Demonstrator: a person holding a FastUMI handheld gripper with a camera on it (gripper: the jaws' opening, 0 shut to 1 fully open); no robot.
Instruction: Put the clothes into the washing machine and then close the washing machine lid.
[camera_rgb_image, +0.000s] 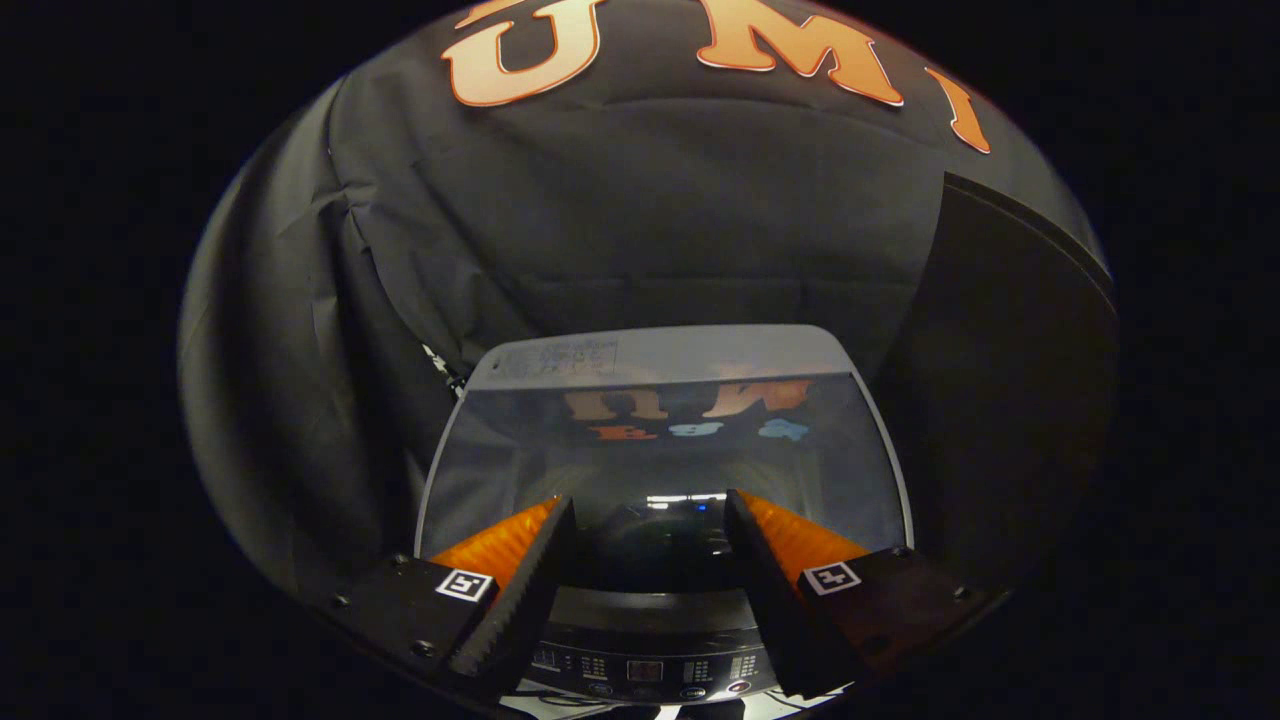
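Black wrinkled cloth (620, 220) hangs as the booth's back wall, from nine to one o'clock. A dark flat panel (1010, 400) stands at three o'clock.

Grey-framed glossy dark lid (665, 440); black control panel (650, 640).

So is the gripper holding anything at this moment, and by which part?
Nothing is held. The gripper is open, its fingers apart with only a gap between them, above the washing machine's closed glass lid, with the control panel beneath the fingers.
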